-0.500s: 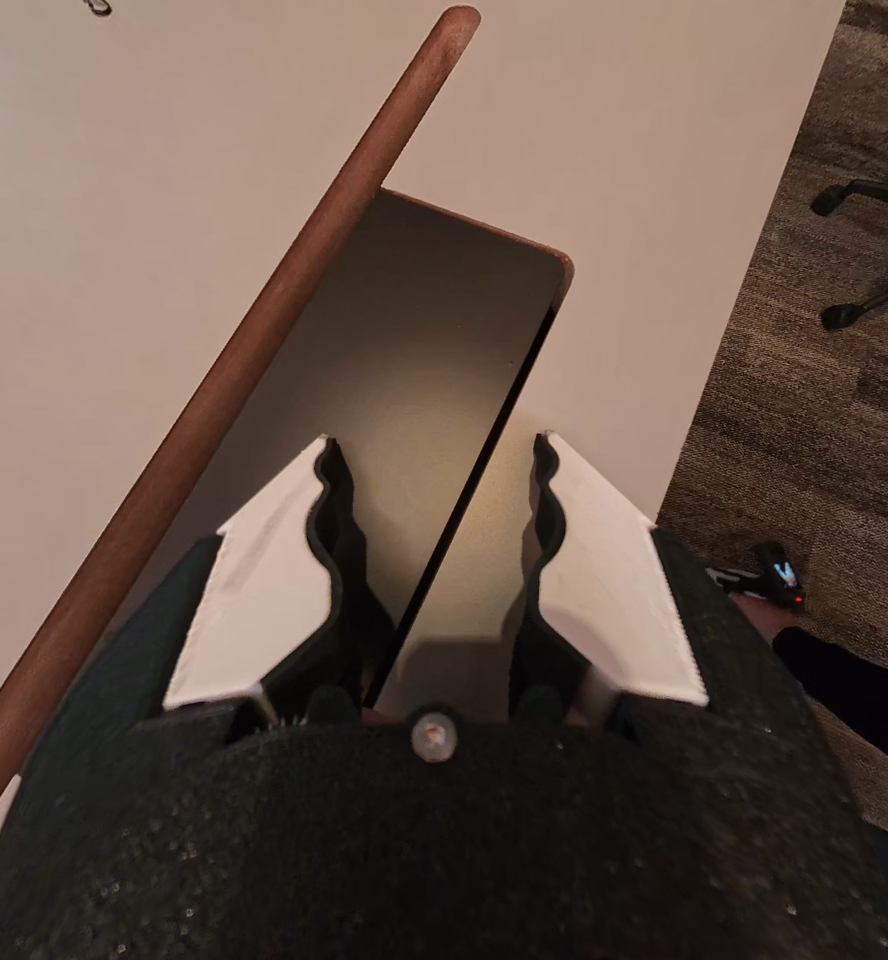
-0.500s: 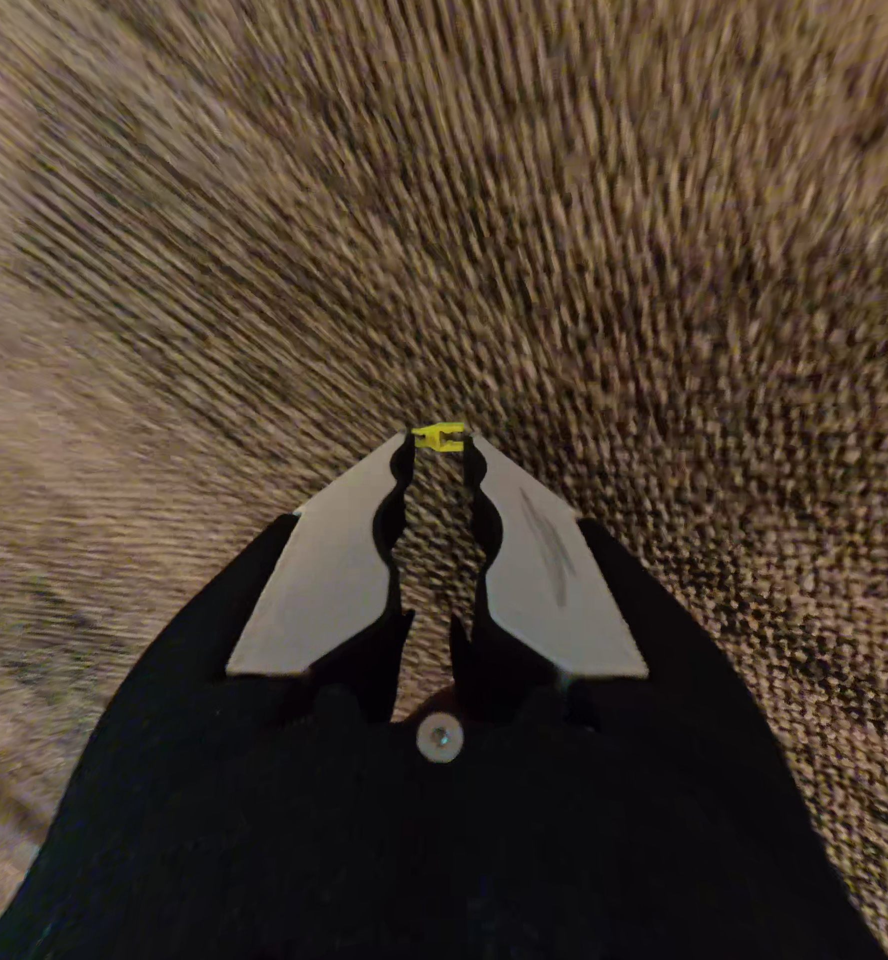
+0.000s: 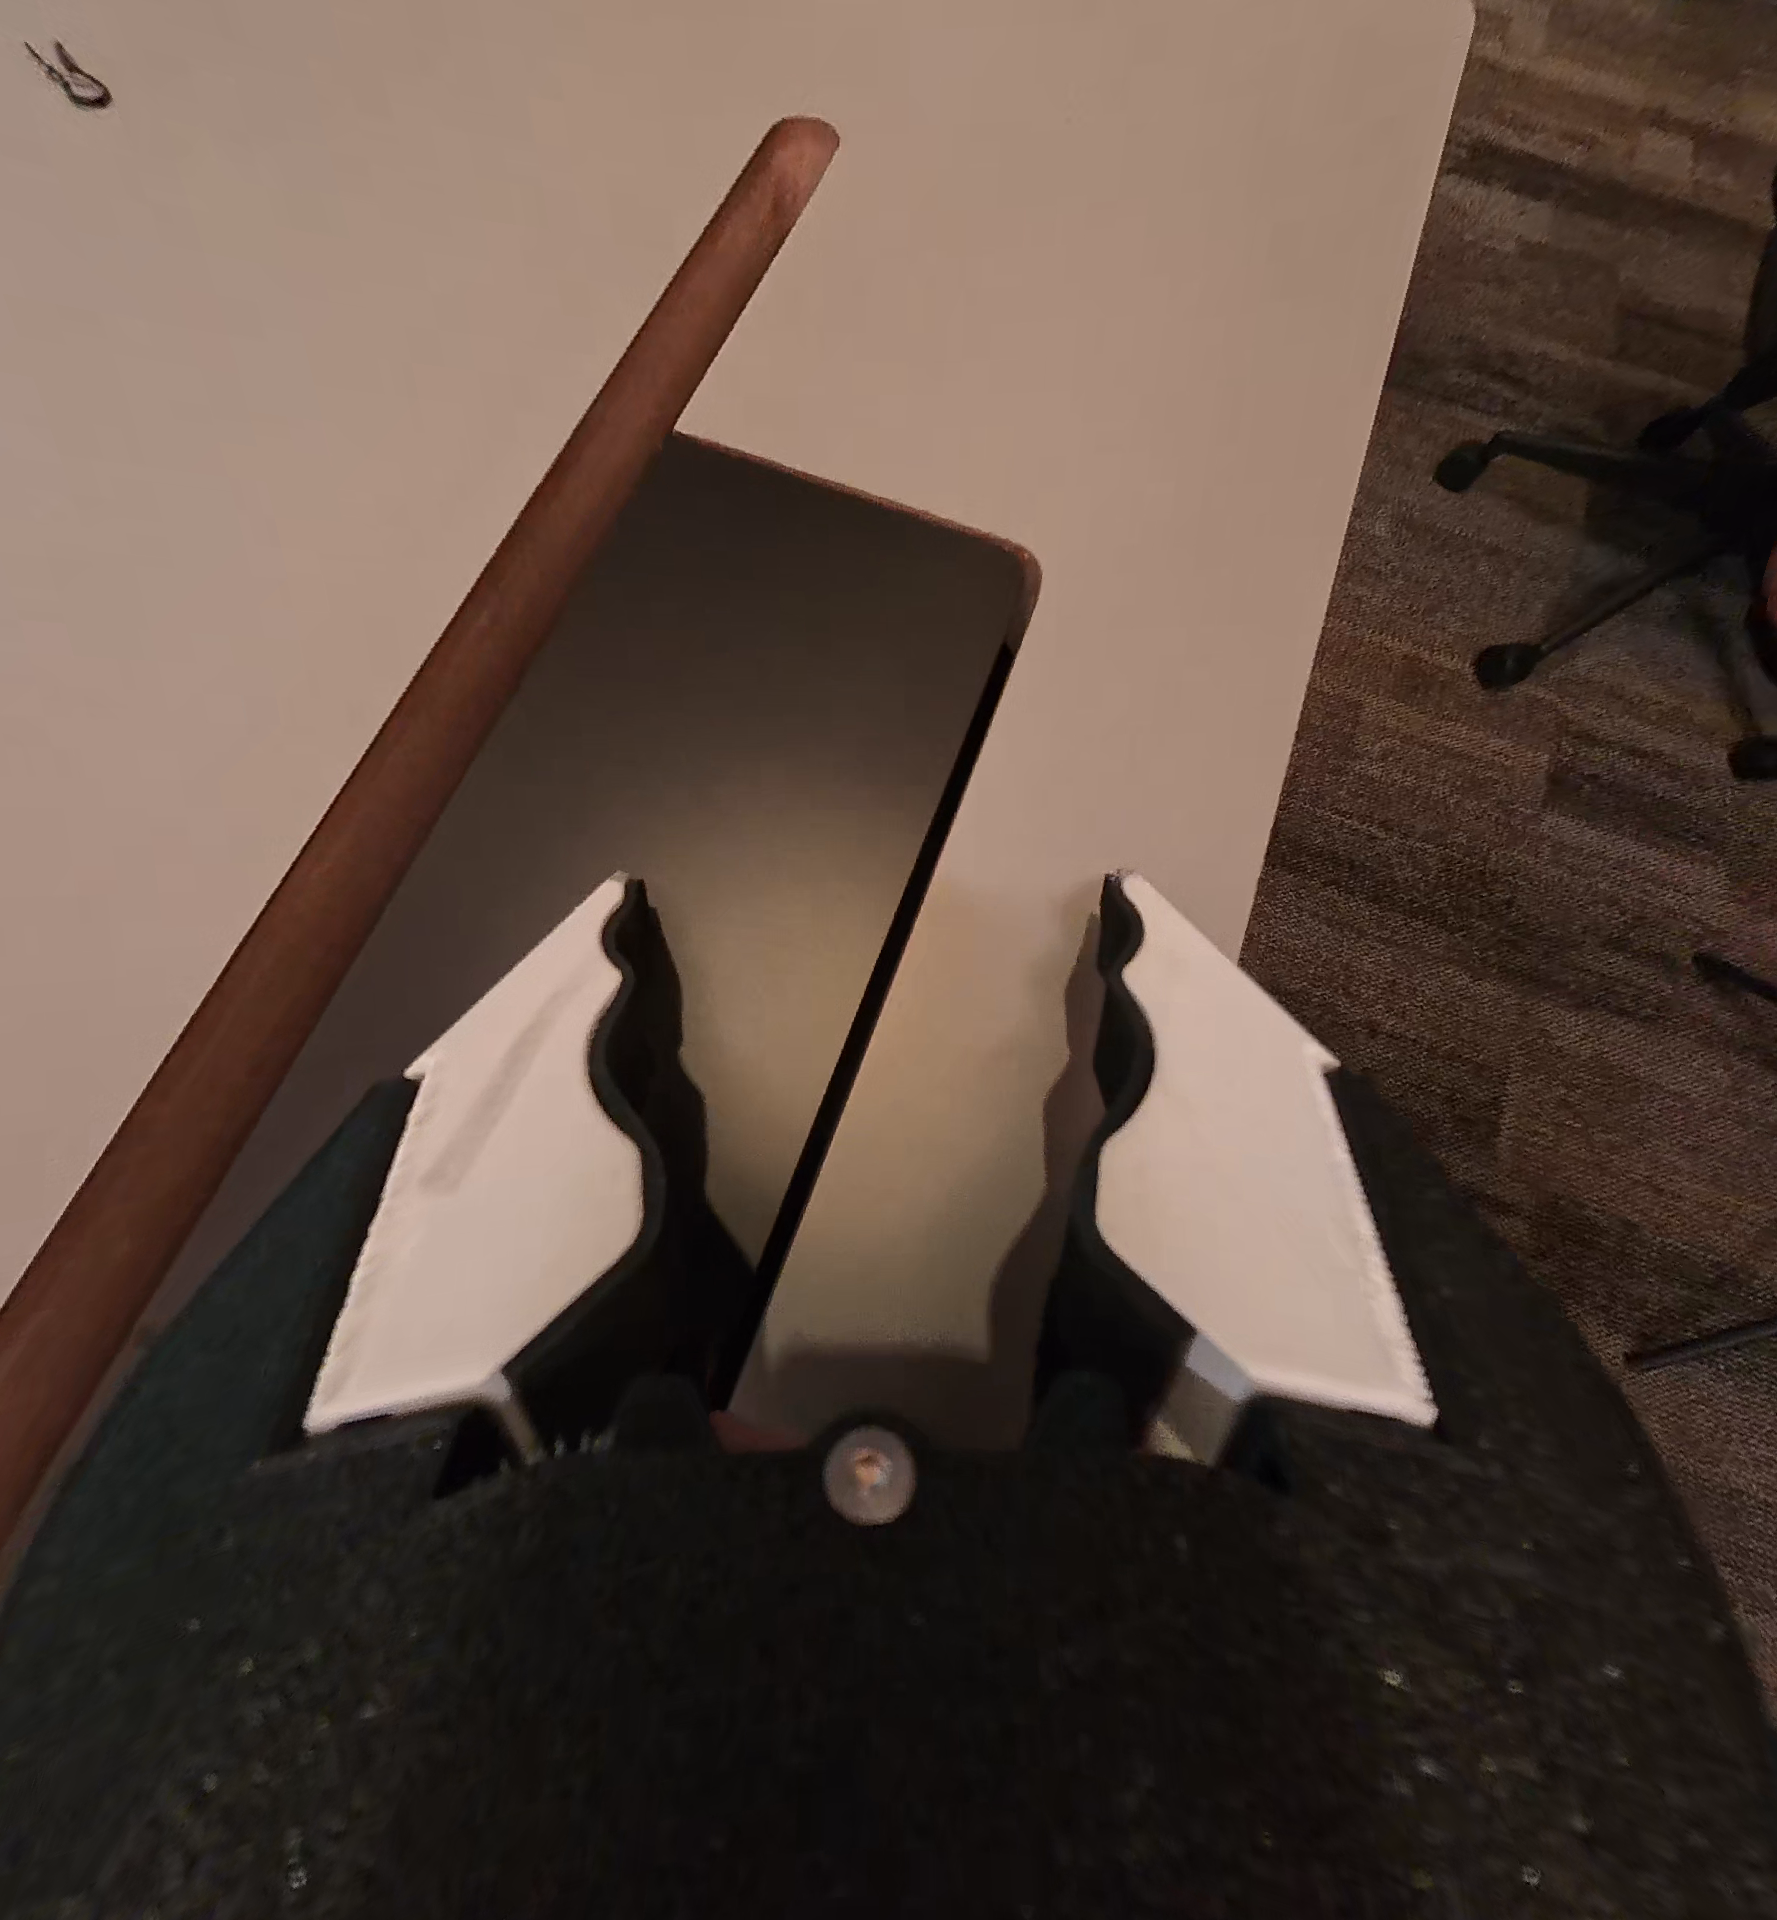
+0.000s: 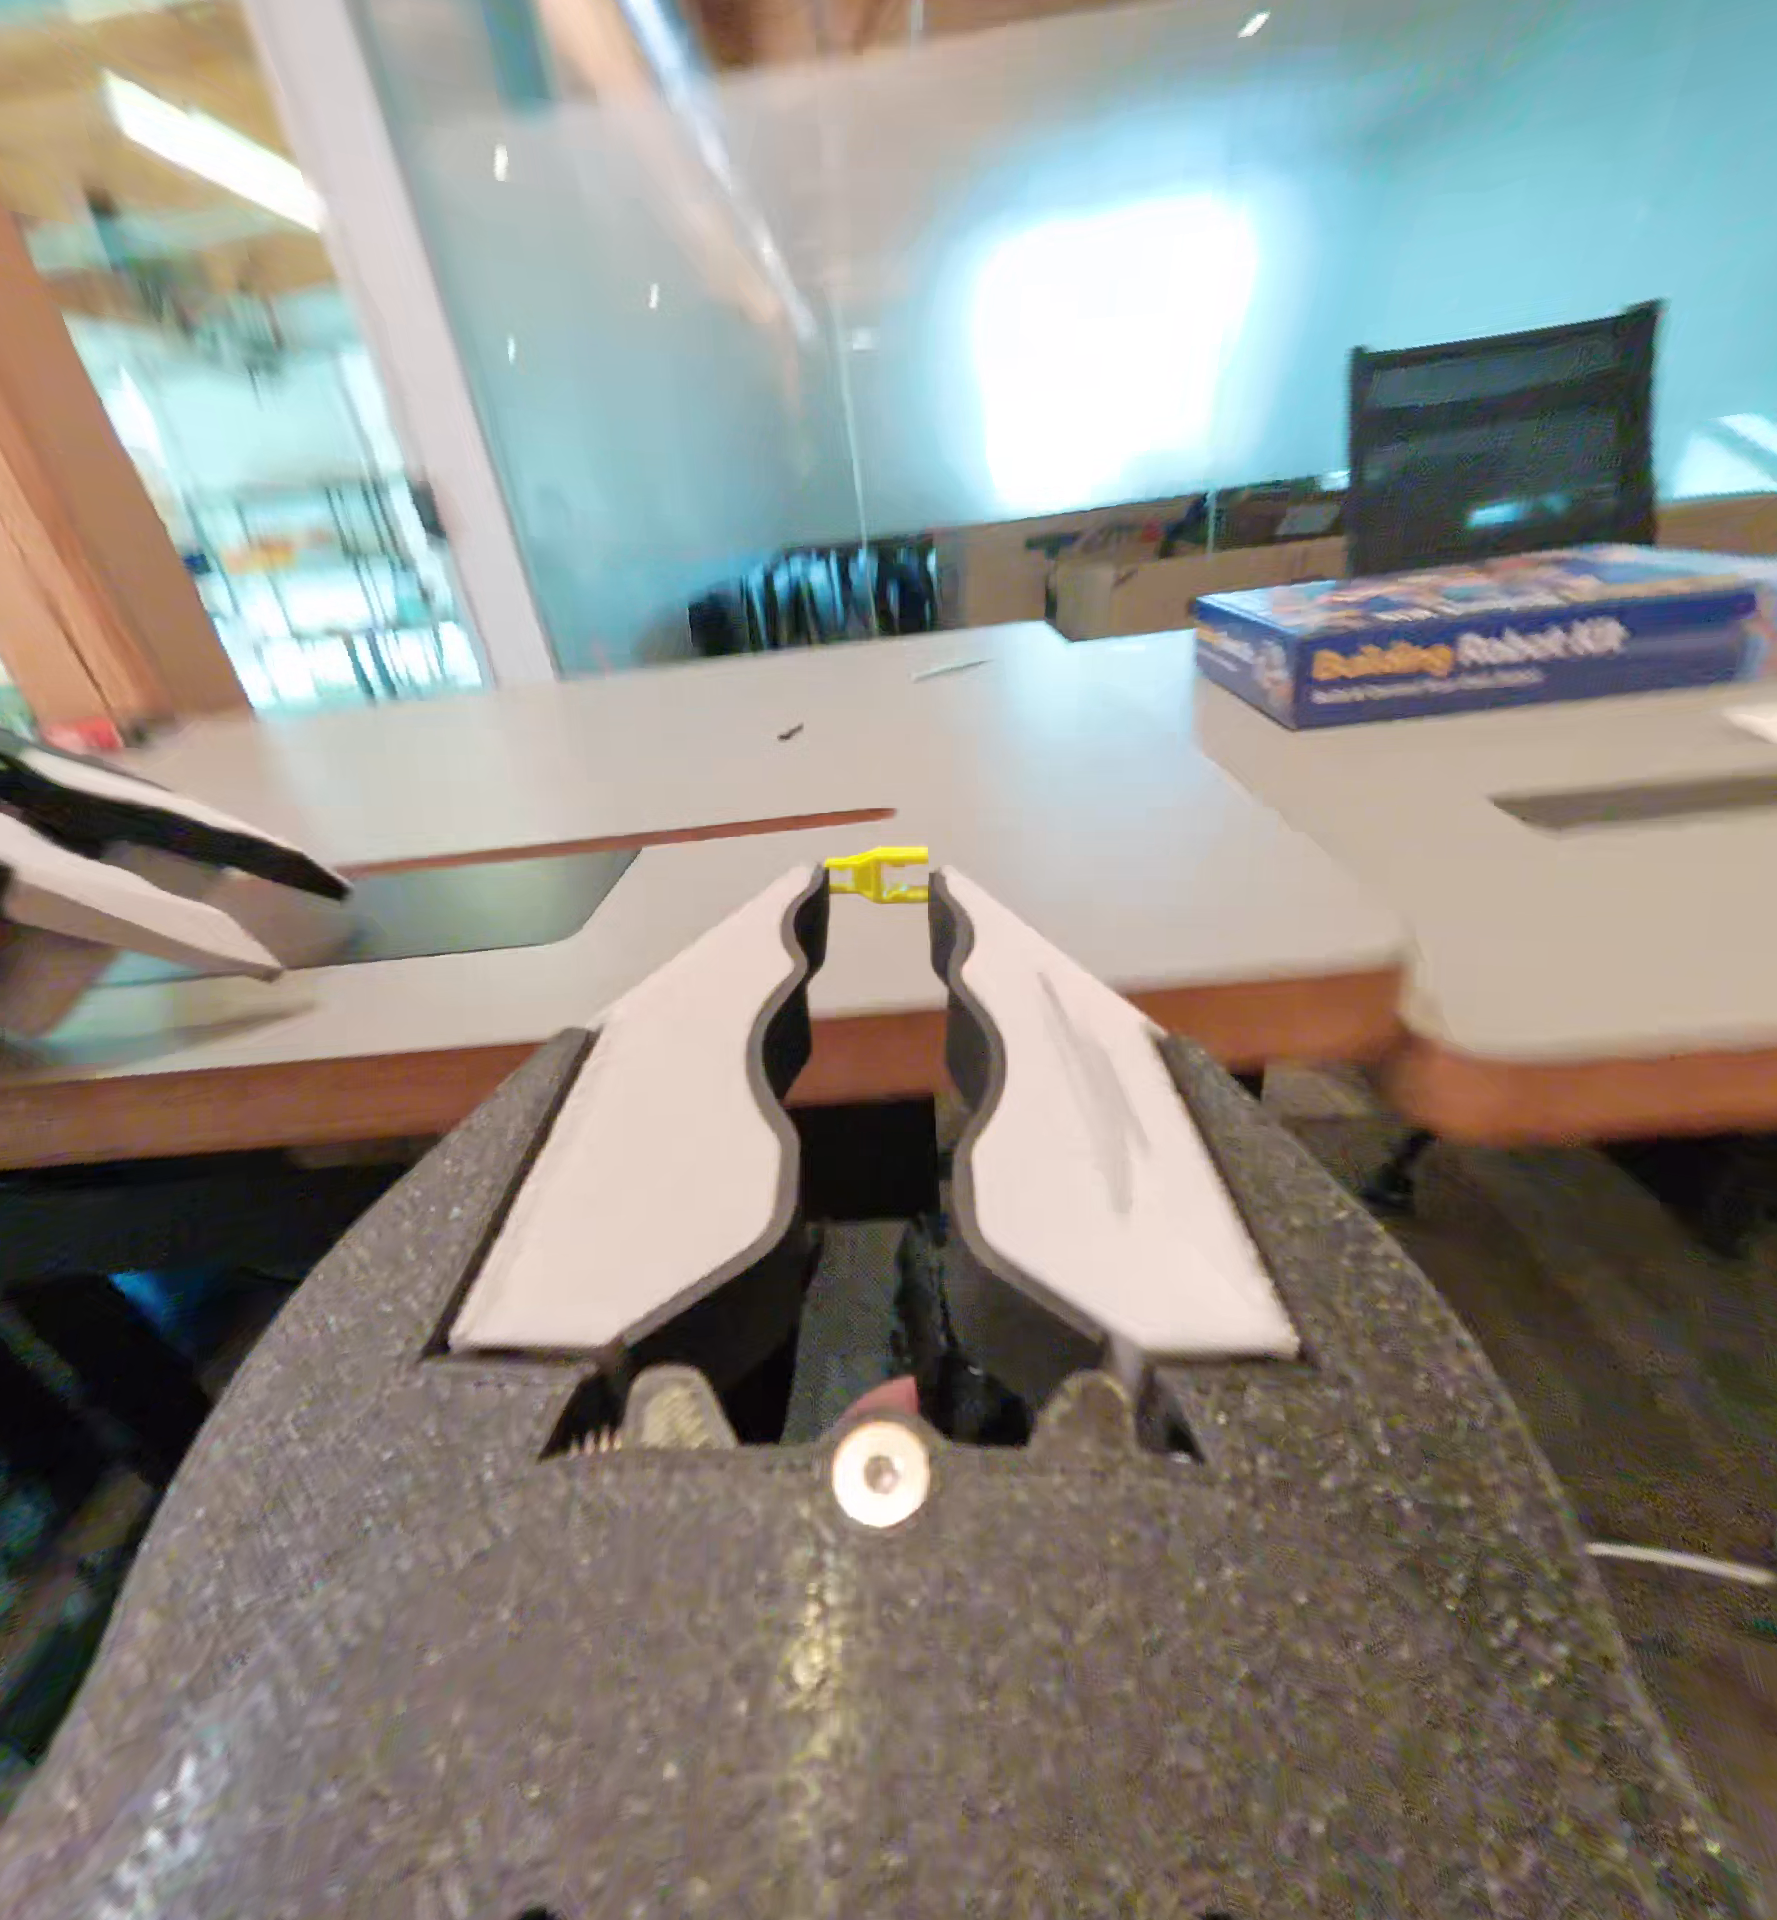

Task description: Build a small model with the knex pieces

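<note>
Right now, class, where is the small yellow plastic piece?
In the right wrist view, the small yellow plastic piece is pinched between the right gripper fingertips, raised before the white table, near the brown wooden rod.

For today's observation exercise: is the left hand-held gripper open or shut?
Open: the left hand-held gripper shows fingers spread wide, nothing between them, above the dark flap.

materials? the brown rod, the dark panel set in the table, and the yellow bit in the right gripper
Brown rod: likely wood, matte reddish-brown, faint grain, rounded end.
Dark panel: looks like smooth metal or plastic, satin finish, soft glare patch; cannot tell which.
Yellow piece: probably moulded plastic, bright uniform colour, pinched between the tips of the right gripper.
</note>
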